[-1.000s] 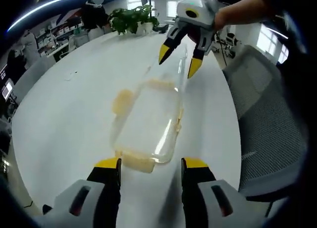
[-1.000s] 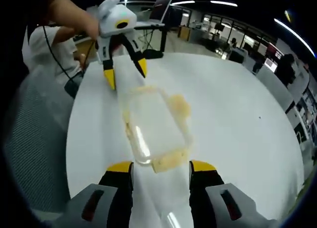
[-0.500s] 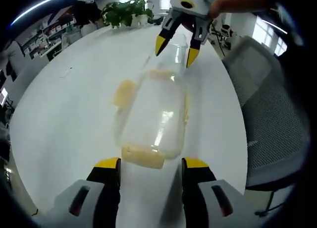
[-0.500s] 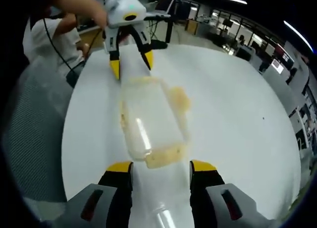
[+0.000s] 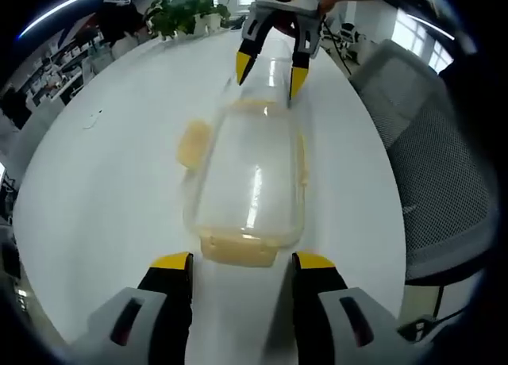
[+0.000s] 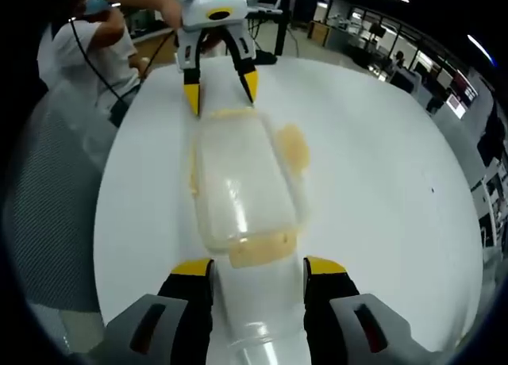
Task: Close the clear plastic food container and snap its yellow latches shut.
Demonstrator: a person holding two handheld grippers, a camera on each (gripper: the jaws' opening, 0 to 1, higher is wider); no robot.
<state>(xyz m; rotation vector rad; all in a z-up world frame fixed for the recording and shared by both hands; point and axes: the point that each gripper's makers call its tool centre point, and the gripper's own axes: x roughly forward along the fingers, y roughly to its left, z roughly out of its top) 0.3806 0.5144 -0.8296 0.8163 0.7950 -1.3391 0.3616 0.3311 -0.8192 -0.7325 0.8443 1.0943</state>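
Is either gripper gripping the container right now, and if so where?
Nothing is held. The left gripper and the right gripper both stand open, one at each short end of the clear container, jaws flanking the yellow end latches without clamping.

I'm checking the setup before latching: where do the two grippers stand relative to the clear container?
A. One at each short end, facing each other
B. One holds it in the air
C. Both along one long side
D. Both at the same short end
A: the left gripper has its open jaws by the near yellow latch of the container, and the right gripper stands at the far end.
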